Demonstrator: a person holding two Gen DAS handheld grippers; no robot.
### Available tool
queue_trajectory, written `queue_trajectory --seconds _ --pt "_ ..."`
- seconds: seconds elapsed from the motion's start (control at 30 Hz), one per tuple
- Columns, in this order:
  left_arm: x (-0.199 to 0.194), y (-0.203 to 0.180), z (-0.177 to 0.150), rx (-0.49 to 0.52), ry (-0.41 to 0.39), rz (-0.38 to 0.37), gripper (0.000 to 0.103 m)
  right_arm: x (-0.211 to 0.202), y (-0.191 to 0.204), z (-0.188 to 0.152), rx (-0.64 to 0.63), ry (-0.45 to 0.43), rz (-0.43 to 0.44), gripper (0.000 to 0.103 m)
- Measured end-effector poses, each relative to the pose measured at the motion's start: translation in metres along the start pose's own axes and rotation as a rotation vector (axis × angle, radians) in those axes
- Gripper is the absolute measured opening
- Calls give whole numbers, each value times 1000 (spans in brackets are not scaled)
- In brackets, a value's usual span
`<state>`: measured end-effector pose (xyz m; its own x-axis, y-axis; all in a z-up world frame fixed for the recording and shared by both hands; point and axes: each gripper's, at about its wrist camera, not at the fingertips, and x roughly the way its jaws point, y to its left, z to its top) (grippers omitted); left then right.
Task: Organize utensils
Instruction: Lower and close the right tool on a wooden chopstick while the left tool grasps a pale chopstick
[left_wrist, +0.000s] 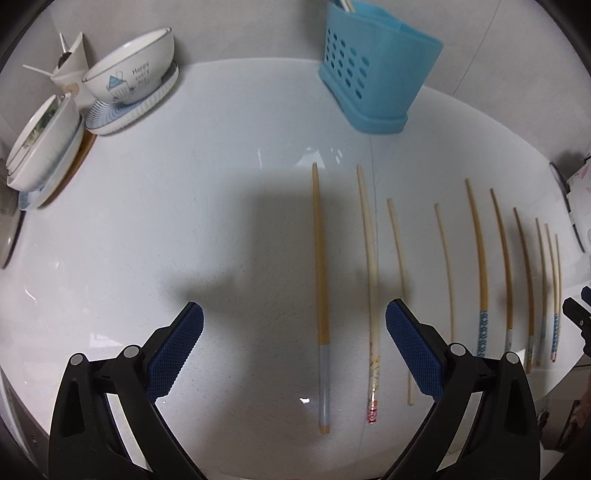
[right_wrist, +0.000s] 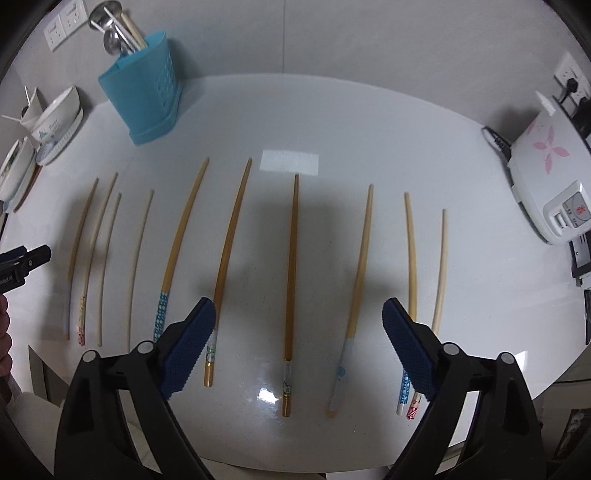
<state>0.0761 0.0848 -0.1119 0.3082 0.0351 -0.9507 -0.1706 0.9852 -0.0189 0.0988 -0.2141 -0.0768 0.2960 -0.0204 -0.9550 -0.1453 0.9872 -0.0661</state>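
Both tongs, left (left_wrist: 294, 325) and right (right_wrist: 298, 321), are held wide (nothing gripped); neighbouring chopsticks (right_wrist: 290, 295) could be knocked askew on closing.

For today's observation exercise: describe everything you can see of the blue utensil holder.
The blue utensil holder is perforated plastic with a solid curved side and a flared base. It stands upright on the white table near the wall, beyond the row of chopsticks and apart from them. Metal spoons and pale sticks rise from its top.
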Motion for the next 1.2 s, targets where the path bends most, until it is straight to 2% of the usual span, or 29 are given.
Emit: queue_trajectory --seconds 0.17,0.23,0.43,0.57,0.8,0.9,1.0,1.07,1.2 --pt "23 -3 -4 27 59 9 96 23 -1 -2 4 97 8 74" --pt "32 -4 -5 30 86 9 95 31 0 -2 8 128 12 66" --pt "48 -3 -9 22 162 11 88 49 3 1 -2 209 13 49" --pt "58 -1 -13 13 202 -2 83 59 4 3 -8 249 15 41" --pt "64 -2 -12 13 255 25 74 83 5 9 -15 315 -6 25" --pt "62 -4 -5 21 286 24 66 90 7 11 -12 330 0 22" --pt "62 -8 -5 43 306 21 52 96 2 14 -8 346 8 19" --pt "61 -10 -5 51 316 21 37 101 4 16 -2 361 6 19" --pt "58 -18 -5 65 333 25 15 109 2 16 8 380 16 19"
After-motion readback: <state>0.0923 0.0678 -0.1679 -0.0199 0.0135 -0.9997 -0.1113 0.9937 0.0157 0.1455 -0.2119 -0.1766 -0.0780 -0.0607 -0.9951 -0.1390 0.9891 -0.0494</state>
